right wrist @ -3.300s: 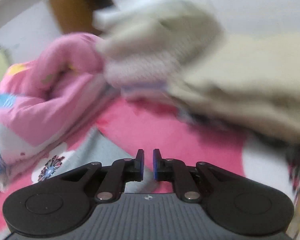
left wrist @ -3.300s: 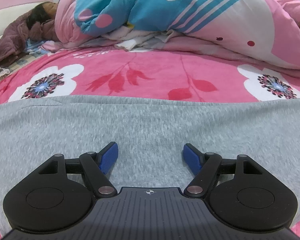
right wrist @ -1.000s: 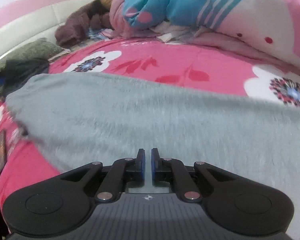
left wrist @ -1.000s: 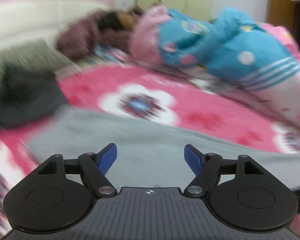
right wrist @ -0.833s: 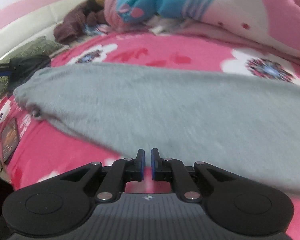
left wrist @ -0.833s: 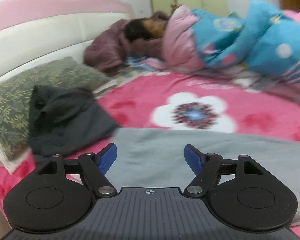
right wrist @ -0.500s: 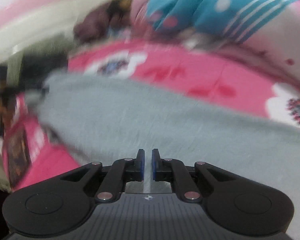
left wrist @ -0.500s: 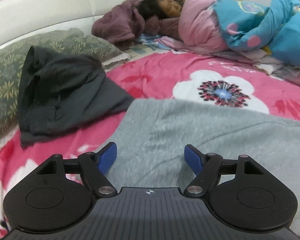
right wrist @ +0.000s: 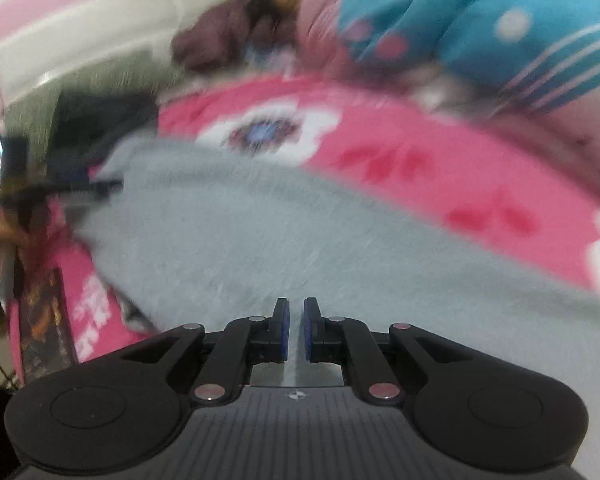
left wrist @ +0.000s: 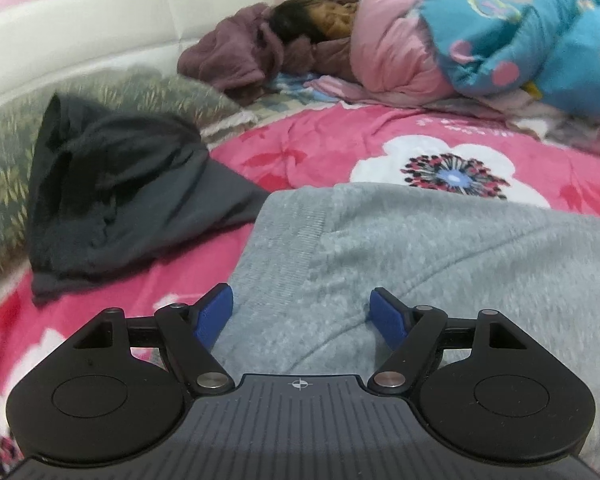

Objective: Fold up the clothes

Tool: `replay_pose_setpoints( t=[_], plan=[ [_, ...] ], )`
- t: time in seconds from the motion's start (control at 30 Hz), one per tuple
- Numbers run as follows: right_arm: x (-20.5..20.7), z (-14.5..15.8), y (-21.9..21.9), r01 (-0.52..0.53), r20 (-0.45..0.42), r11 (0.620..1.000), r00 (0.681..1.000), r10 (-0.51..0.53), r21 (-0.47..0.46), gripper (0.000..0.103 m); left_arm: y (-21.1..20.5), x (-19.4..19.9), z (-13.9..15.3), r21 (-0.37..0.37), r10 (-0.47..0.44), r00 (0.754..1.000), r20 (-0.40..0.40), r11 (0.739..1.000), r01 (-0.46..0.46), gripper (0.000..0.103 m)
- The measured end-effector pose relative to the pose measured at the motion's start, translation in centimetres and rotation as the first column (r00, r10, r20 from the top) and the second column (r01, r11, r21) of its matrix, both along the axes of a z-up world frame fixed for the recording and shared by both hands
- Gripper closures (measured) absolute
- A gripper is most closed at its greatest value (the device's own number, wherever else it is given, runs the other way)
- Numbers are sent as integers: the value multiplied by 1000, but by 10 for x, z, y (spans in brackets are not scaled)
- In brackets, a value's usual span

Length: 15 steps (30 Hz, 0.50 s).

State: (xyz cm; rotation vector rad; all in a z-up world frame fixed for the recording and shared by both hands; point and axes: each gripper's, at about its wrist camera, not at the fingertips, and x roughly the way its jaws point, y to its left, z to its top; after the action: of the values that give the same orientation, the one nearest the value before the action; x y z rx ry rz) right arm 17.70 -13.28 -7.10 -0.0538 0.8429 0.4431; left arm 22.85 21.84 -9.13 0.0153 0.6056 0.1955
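Observation:
A grey fleecy garment (left wrist: 420,248) lies spread on the pink flowered bedspread (left wrist: 320,140). Its ribbed end (left wrist: 296,224) points to the left. My left gripper (left wrist: 302,312) is open and sits low over that end, one blue pad (left wrist: 216,312) at the garment's left edge and the other over the cloth. In the blurred right wrist view the same grey garment (right wrist: 280,232) stretches across the bed. My right gripper (right wrist: 296,320) is shut above it, and nothing shows between its fingers.
A crumpled dark grey garment (left wrist: 112,200) lies on a green patterned pillow (left wrist: 4,160) at the left, against the white headboard (left wrist: 80,40). A person (left wrist: 308,24) lies at the far side under a pink and blue quilt (left wrist: 520,48). A dark flat object (right wrist: 44,320) lies near the bed's edge.
My left gripper swung left along the grey garment to its ribbed end and moved closer to it. The right gripper stayed shut and shifted over the garment; its view is now blurred.

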Motion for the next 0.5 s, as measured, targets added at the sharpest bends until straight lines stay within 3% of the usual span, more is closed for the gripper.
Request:
replay_pose_setpoints(
  t=[0.07,0.23,0.5],
  plan=[
    [-9,-16,0,-9,-37,1000,999,9,5,96,7,2,1,-45,12,1000,-6,999,-12,27],
    [-9,-15,5,-40,-50,999,998,42,33,96,27,12,0,-180,46,998,-32,982,-51,24],
    [9,-15,23,-76,-75,993,994,83,96,96,40,13,0,-272,49,998,-42,961,-58,22]
  ],
)
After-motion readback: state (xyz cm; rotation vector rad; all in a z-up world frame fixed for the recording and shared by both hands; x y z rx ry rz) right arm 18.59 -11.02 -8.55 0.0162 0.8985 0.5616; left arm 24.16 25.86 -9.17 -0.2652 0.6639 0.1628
